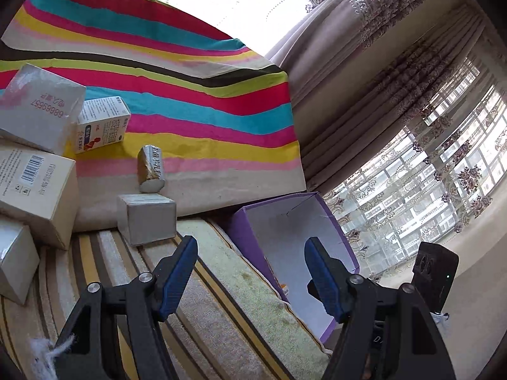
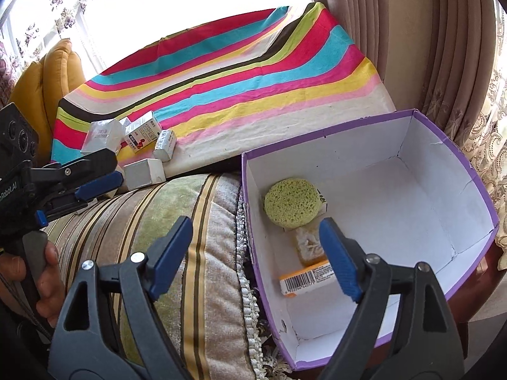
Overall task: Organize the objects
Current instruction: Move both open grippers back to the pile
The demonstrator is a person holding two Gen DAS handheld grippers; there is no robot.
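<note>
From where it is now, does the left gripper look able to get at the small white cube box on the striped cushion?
Probably yes. The left gripper is open and empty, and the small white cube box sits just ahead of its left finger on the striped cushion, with nothing between them.

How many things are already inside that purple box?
3 that show: a green sponge near the back left, a yellowish wrapped block in front of it, and an orange barcoded packet nearest. Something white lies partly hidden beneath the sponge.
</note>
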